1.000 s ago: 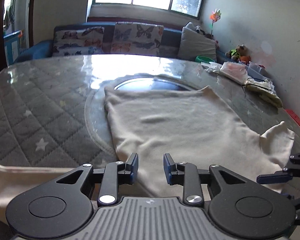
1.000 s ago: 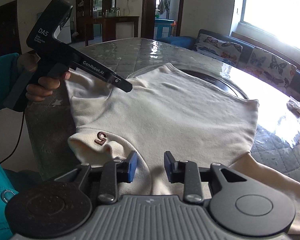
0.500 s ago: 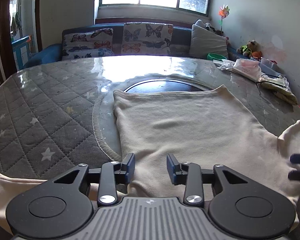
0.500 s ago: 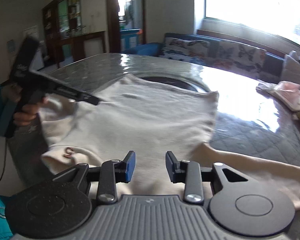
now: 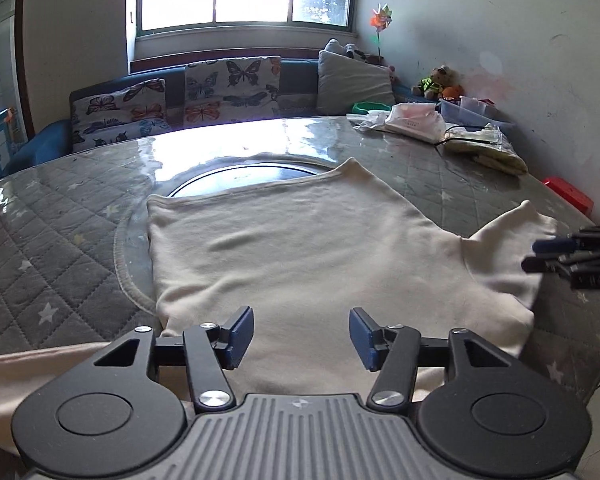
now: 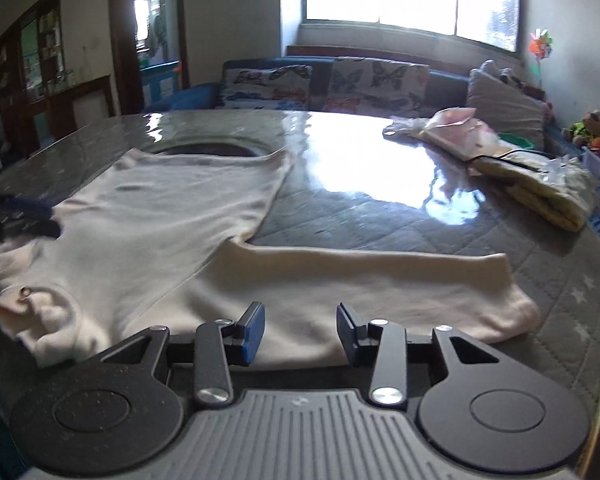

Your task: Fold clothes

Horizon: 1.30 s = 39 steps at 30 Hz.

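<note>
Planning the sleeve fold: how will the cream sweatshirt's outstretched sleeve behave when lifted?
The sleeve looks floppy, lying flat and limp, so it will likely drape from the hand-held gripper. The glossy table cover may let the cream sweatshirt slide when tugged.

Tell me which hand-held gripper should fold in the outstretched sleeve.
Right. The right hand-held gripper is open directly over the cream long-sleeved cotton shirt's outstretched sleeve. The left hand-held gripper, also open, faces the shirt's body, away from that sleeve.

Cream top (image 5: 300, 248), grey star-quilted table cover (image 5: 40, 248), butterfly-print cushions (image 5: 232, 84), blue gripper pads (image 5: 242, 334).
</note>
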### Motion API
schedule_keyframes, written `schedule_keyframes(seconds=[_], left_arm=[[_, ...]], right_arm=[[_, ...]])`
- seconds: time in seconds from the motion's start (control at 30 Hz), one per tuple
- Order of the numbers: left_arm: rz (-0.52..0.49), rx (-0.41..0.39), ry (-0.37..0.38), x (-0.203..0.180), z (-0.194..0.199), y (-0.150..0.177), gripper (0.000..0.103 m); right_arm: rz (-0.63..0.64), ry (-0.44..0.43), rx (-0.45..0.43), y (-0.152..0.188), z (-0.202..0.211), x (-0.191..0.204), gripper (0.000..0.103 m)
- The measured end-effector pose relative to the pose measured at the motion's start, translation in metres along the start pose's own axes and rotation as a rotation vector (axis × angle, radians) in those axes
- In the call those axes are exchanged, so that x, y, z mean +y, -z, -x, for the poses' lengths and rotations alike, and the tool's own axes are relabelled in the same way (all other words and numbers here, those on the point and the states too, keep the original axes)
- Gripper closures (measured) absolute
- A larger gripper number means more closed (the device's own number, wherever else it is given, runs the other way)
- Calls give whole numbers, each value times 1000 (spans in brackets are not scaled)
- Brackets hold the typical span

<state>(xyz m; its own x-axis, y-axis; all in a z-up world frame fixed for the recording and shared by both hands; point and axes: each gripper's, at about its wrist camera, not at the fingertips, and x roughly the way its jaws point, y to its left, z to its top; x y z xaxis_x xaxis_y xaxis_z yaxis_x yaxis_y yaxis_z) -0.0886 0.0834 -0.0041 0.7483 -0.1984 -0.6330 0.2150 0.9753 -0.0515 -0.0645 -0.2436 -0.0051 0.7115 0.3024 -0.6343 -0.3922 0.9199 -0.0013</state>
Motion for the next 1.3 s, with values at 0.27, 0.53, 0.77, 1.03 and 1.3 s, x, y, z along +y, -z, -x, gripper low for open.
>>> schedule_keyframes(seconds=[0.27, 0.53, 0.77, 1.03, 1.3], left_arm=[[154, -36, -179, 49, 38, 21, 43], [361, -71, -605, 134, 75, 49, 43], [418, -20, -680, 181, 70, 56, 42], [305, 30, -652, 195, 36, 44, 56], [264, 14, -702, 210, 21, 40, 57]], right_arm=[[-118, 111, -8, 0, -17, -42, 53], [-145, 133, -35, 0, -24, -48, 43], [-133, 145, -40, -3, -33, -45, 35], [-113, 141, -32, -3, -36, -41, 27], [-113, 143, -26, -3, -38, -42, 21]])
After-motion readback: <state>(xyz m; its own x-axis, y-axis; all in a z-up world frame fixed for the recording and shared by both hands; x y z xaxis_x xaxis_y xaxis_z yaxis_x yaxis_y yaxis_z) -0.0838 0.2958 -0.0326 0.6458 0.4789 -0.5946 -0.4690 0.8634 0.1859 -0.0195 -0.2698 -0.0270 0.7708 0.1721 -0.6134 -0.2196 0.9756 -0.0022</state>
